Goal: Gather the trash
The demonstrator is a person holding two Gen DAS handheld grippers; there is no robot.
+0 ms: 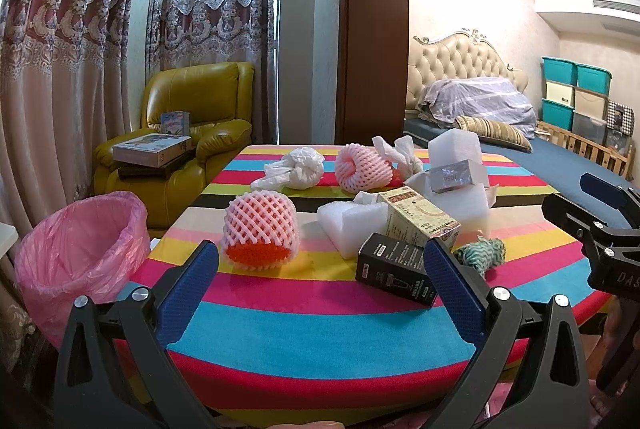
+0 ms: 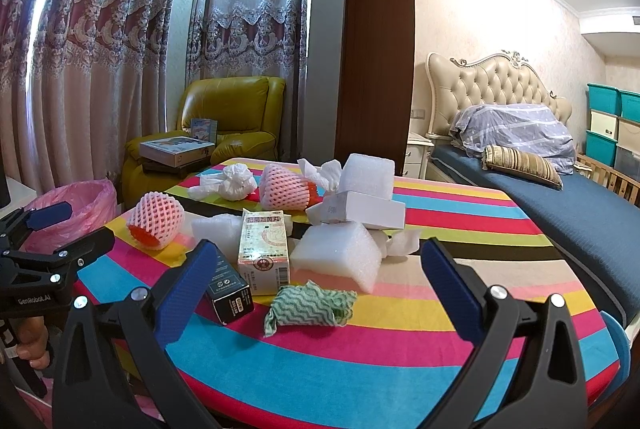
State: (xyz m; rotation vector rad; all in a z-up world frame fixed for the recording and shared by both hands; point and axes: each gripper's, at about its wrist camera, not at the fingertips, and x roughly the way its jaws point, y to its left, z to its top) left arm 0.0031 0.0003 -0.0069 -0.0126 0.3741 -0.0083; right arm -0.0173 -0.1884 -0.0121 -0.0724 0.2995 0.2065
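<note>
Fingers on the left gripper [image 1: 320, 269] and right gripper [image 2: 318, 269] are spread wide, nothing held. Nearest the right one, just in front of the cream printed carton [image 2: 263, 253], lies a crumpled green wavy-patterned cloth [image 2: 310, 305]: probably light and squashy, best pinched across its bunched middle. The pink-lined trash bin [image 1: 80, 249] is seen well left of that carton, off the striped table [image 1: 320, 329].

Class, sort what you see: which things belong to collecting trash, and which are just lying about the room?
Job:
pink-lined bin
foam fruit nets
black box
green wavy cloth
white foam blocks
knotted white bag

Lying about:
yellow armchair
striped pillow
teal storage bins
</note>
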